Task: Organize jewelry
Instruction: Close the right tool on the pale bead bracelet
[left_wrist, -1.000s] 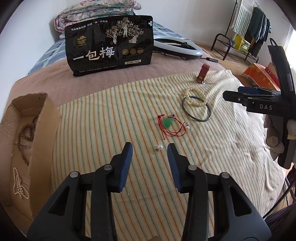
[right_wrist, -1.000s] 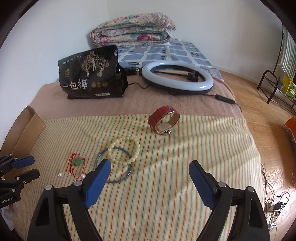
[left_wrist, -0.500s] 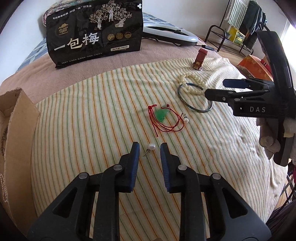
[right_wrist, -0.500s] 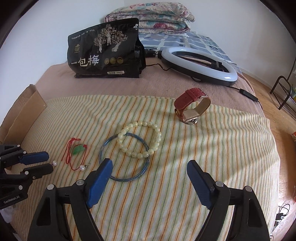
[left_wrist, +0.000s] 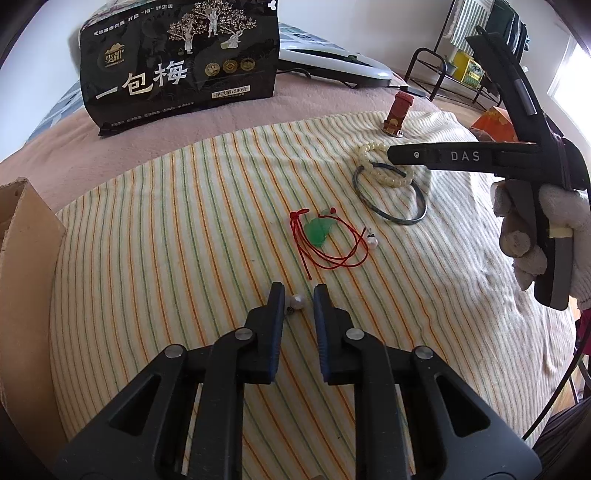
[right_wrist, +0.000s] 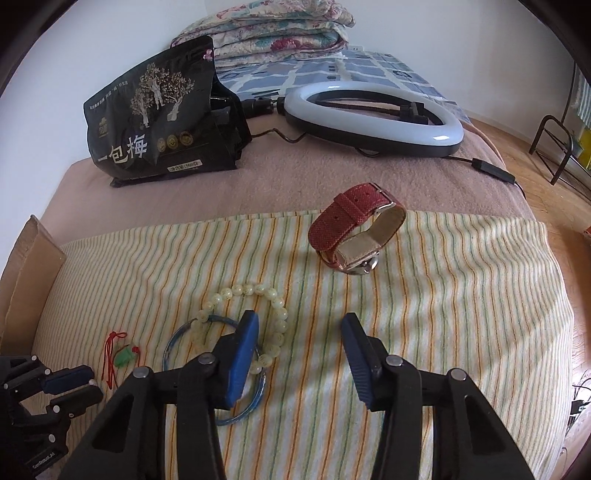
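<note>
Pearl earring (left_wrist: 298, 302) lay on the striped towel (left_wrist: 184, 240) spread over the bed, directly between the tips of the left tongs (left_wrist: 298, 295). Pearl sat nearer the left pad, its small stud end against or just beside that pad; a gap showed on the right-pad side. Jaws were closing, not yet pressing from both sides. The earring's short axis seemed to run roughly across the jaws, so the closing line looked right.

Second pearl earring (left_wrist: 371, 242) lay farther off, just beside the red cord with green pendant (left_wrist: 321, 234).

Right tongs (right_wrist: 299, 332) were closing too, nothing between the pads; left pad over the pale bead bracelet (right_wrist: 255, 291), which overlapped the thin dark bangle (right_wrist: 177, 336). Right hand clearly nearer those 2; red-strapped watch (right_wrist: 354, 229) beyond.

Cardboard box (left_wrist: 26, 251) stood at the towel's left edge, nearer the left hand. Its inside was out of view, contents unknown.
</note>
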